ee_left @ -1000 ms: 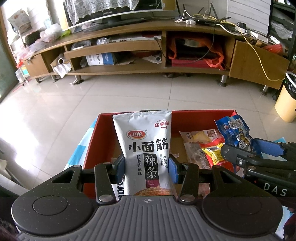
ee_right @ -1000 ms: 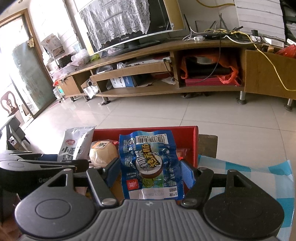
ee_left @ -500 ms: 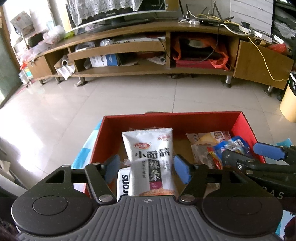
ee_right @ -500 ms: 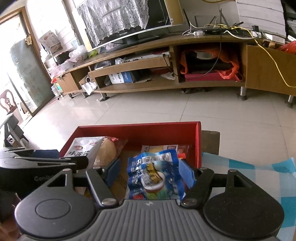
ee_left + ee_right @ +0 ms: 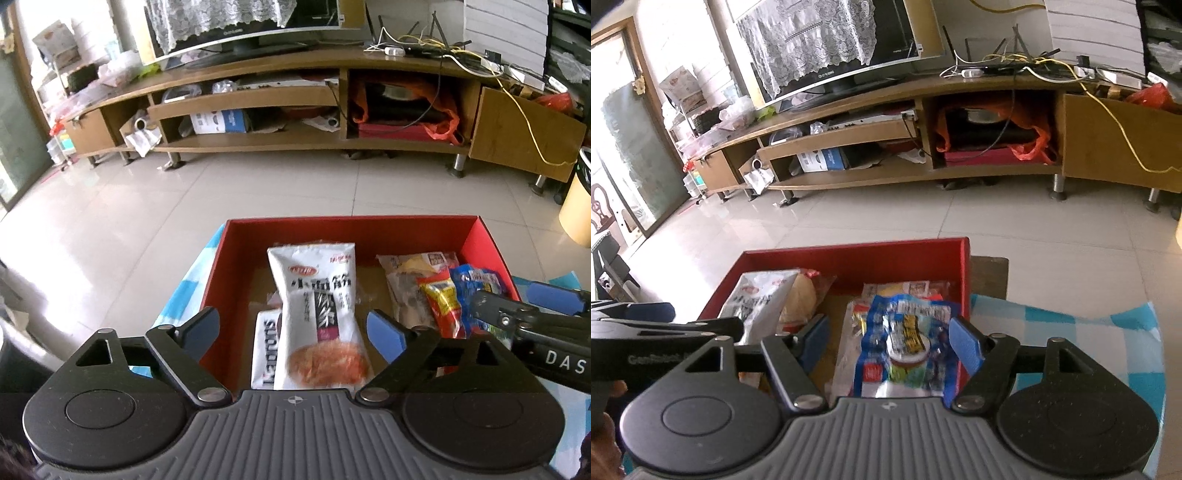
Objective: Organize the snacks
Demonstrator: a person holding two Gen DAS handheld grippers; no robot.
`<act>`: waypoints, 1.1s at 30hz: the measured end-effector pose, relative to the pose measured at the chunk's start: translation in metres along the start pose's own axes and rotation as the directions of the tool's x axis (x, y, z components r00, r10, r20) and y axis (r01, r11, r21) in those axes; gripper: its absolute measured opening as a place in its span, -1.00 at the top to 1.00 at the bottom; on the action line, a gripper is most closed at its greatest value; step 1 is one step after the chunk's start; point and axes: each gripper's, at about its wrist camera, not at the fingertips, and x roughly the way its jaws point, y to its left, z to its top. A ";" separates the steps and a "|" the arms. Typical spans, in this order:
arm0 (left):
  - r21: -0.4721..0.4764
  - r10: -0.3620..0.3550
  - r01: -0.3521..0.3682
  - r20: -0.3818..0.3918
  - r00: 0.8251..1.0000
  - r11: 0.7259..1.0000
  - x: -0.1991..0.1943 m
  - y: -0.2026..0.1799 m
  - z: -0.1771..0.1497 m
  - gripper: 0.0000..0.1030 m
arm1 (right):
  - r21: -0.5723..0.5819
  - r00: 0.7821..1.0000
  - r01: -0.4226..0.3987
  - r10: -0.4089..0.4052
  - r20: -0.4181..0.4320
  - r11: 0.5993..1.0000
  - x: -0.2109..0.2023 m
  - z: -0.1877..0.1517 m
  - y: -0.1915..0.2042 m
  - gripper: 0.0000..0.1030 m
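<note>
A red box (image 5: 351, 221) (image 5: 857, 251) holds the snacks. A white spicy-strip packet (image 5: 317, 306) (image 5: 757, 299) lies in it on a white packet (image 5: 266, 343). My left gripper (image 5: 291, 321) (image 5: 665, 321) hangs over it with its jaws opening, and the pads stand clear of the packet on both sides. A blue packet (image 5: 908, 339) (image 5: 476, 280) rests on other packs at the box's right end. It lies between the parted jaws of my right gripper (image 5: 888, 328) (image 5: 517, 306), with a gap at the left pad.
A red-and-yellow pack (image 5: 441, 299) and a wrapped bun (image 5: 801, 299) also lie in the box. The box stands on a blue checked cloth (image 5: 1071, 325). Beyond are tiled floor, a long wooden TV stand (image 5: 332, 96) and a yellow bin (image 5: 576, 206).
The left jaws let go of the white packet, which dropped from upright to lying in the box. The blue packet went down from above the box onto the packs inside.
</note>
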 end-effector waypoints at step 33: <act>0.038 0.001 -0.003 0.061 0.998 0.999 -0.076 -0.005 -0.082 -0.98 | 0.090 1.000 -0.029 0.029 -0.002 0.996 -0.087 -0.075 0.014 -0.38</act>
